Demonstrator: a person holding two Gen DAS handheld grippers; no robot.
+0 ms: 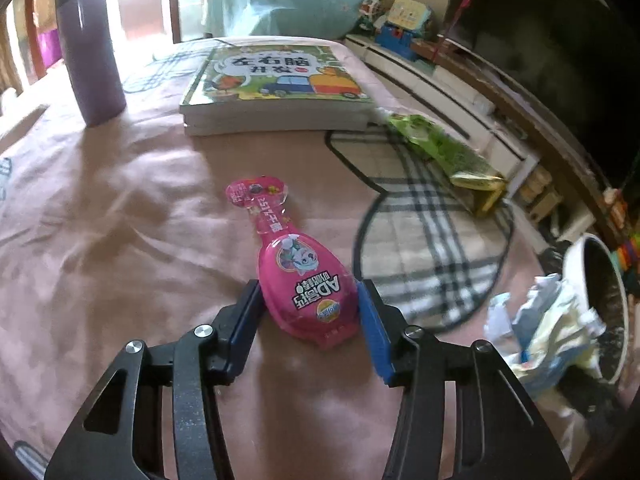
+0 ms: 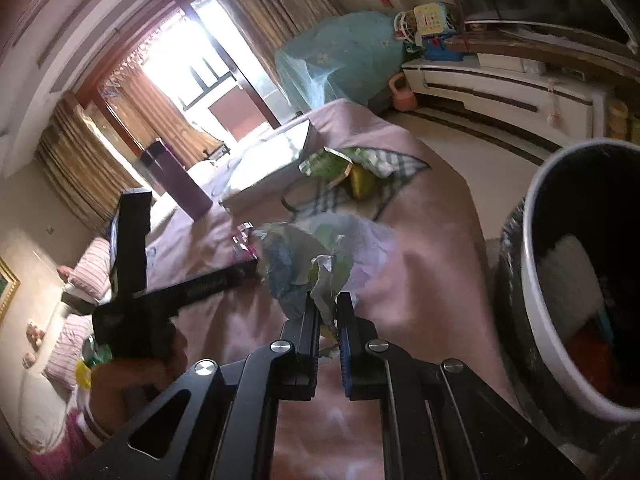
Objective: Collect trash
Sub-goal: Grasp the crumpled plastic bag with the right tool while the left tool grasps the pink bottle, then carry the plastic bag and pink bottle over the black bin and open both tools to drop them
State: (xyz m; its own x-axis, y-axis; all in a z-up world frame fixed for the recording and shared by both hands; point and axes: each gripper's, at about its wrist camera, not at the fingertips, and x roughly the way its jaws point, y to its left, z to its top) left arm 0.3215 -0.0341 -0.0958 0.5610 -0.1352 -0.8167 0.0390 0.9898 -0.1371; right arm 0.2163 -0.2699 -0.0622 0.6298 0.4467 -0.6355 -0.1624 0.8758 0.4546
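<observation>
A pink egg-shaped candy package [image 1: 304, 280] lies on the pink bedspread [image 1: 120, 220]. My left gripper [image 1: 308, 292] has its jaws around the package's wide end, close on both sides, but I cannot tell if they touch. My right gripper [image 2: 329, 308] is shut on a crumpled wad of paper [image 2: 316, 256] and holds it above the bed, left of the white trash bin [image 2: 536, 320]. The wad [image 1: 548, 332] and the bin [image 1: 600, 304] also show in the left wrist view. A green and gold snack wrapper [image 1: 448, 156] lies near the bed edge.
A stack of children's books [image 1: 276, 92] and a purple tumbler [image 1: 90, 52] stand on the bed further back. A plaid patch [image 1: 420, 232] marks the bedspread. A white low cabinet [image 2: 500, 96] with toys lines the wall beyond the floor gap.
</observation>
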